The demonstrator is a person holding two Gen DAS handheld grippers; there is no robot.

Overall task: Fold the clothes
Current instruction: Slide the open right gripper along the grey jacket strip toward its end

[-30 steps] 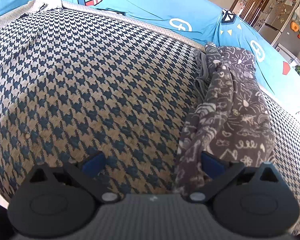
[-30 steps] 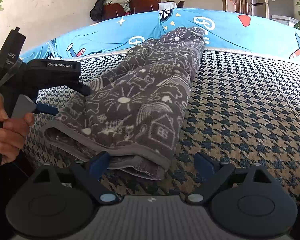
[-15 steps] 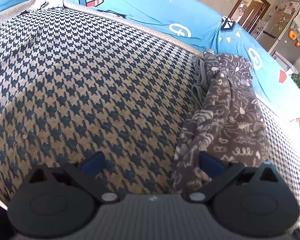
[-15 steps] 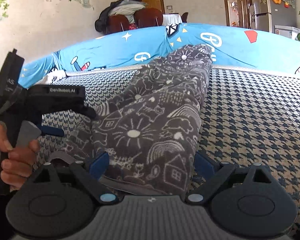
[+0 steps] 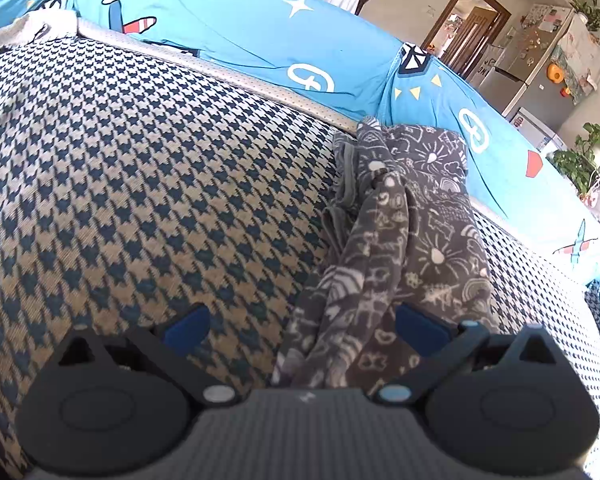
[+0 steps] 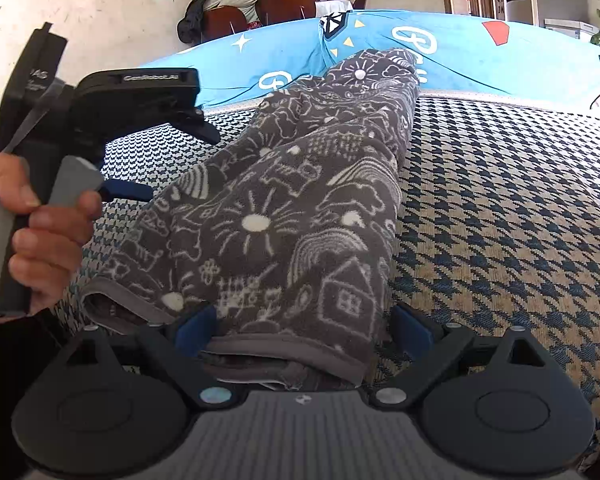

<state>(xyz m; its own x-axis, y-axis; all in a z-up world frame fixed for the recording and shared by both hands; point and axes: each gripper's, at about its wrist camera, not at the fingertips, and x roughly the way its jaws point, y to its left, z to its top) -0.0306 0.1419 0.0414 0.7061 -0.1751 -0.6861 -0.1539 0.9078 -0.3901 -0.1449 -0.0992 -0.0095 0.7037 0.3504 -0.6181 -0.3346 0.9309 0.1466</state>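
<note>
The garment (image 6: 300,208), dark grey with white doodle print, lies folded into a long strip on the houndstooth cover (image 6: 500,220), running away toward the blue sheet (image 5: 240,40).

Left hand-held gripper (image 5: 304,324): jaws wide, nothing clamped. The garment's left edge lies between the fingers; the right pad (image 5: 420,324) sits over the fabric, the left pad over bare cover. In the right wrist view this hand-held gripper is held by a hand (image 6: 40,236) just beside the garment.

Right hand-held gripper (image 6: 302,326): jaws wide, straddling the near hemmed end of the garment, not clamping it.
</note>
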